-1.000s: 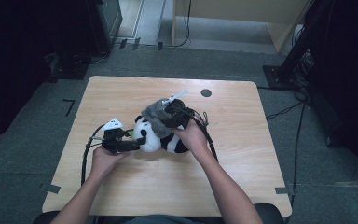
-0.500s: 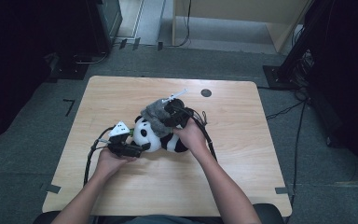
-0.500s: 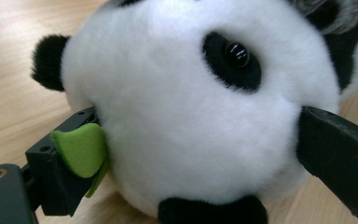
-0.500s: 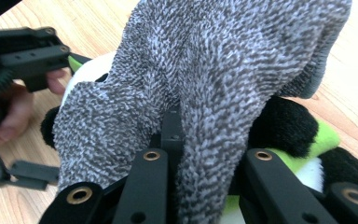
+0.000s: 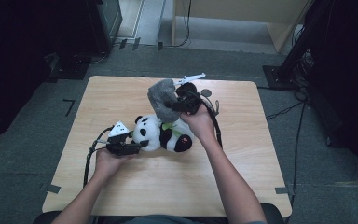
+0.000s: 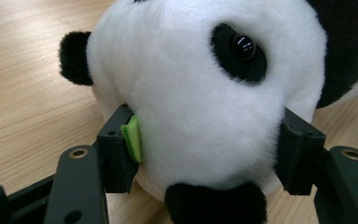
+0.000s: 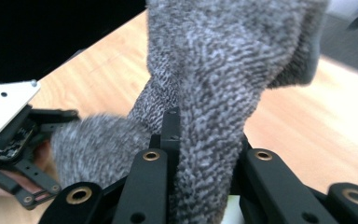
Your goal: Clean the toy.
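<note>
Panda plush [image 5: 161, 133] pinned at desk [image 5: 121, 98] centre, grey knitted sock [image 5: 162, 99] being drawn off it.

Left tool [image 5: 131, 148], at nine o'clock of the toy, half-open around the panda's white head [image 6: 191, 93], jaws just closing, green pad [image 6: 133, 137] pressed into the fur. At twelve o'clock, right tool [image 5: 176, 103] nearly closed on a fold of the sock [image 7: 205, 121], lifted above the plush, the sock's lower end hanging down to the body. Likely step: stripping the sock from the toy while anchoring it. Next move probably calls for a steady hold on the head and a further pull up and away toward one o'clock, until the knit comes free.
</note>
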